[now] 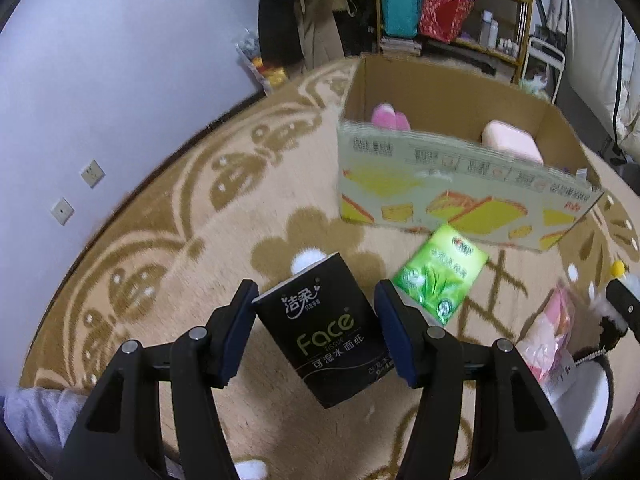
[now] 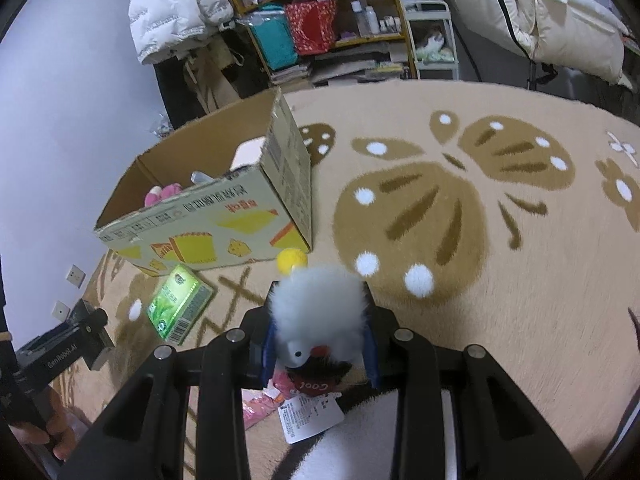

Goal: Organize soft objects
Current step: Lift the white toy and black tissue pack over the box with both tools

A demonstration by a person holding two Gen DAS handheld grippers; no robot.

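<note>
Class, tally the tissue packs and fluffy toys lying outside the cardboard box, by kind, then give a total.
Tissue packs: 2, black pack and green pack.
Fluffy toys: 1, white fluffy toy in the right claw.
Total: 3

The left gripper (image 1: 316, 320) is spread wide — its blue pads (image 1: 240, 320) stand at 9 and 3 o'clock of a black pack (image 1: 324, 328), barely touching it. The right gripper (image 2: 320, 340) is clamped on a fluffy toy (image 2: 318, 312) — pads pressed into its fur.
</note>
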